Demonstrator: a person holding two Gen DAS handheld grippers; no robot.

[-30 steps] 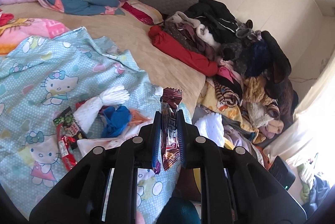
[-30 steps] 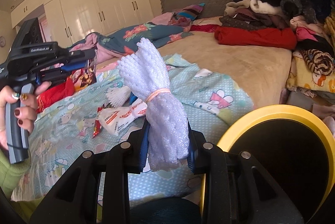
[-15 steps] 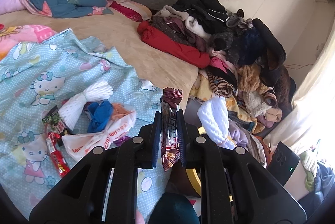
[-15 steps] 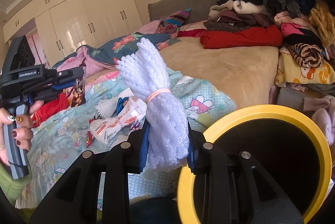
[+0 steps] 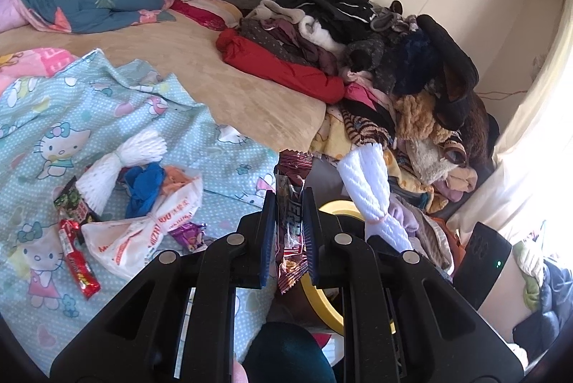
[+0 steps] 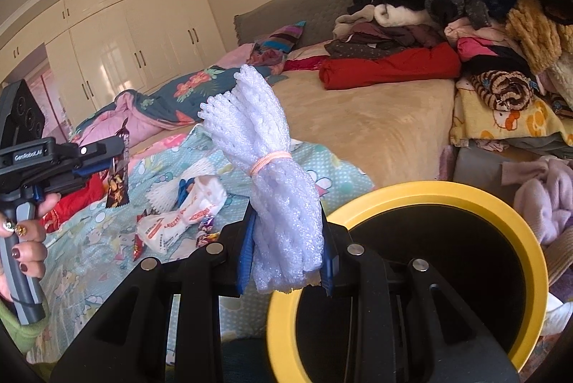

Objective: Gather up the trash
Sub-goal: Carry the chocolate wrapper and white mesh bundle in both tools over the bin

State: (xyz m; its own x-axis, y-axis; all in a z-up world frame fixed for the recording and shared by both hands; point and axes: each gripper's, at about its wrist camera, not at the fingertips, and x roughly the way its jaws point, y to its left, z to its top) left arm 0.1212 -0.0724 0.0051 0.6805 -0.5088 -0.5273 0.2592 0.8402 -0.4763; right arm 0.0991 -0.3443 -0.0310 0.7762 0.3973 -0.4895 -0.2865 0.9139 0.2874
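My left gripper is shut on a brown snack wrapper and holds it upright over the bed's edge, just left of the yellow-rimmed bin. My right gripper is shut on a white foam net bundle tied with a pink band, at the left rim of the bin. The foam bundle also shows in the left wrist view. The left gripper with its wrapper shows at the left of the right wrist view. More trash lies on the Hello Kitty sheet: a white foam net, a white plastic bag, a red wrapper.
A large pile of clothes covers the right side of the bed, with a red garment at its front. Quilts and pillows lie at the head. White wardrobes line the far wall.
Both grippers have moved right toward the bin with their loads. The bin's opening fills more of the right wrist view, and its rim has come into the left wrist view.
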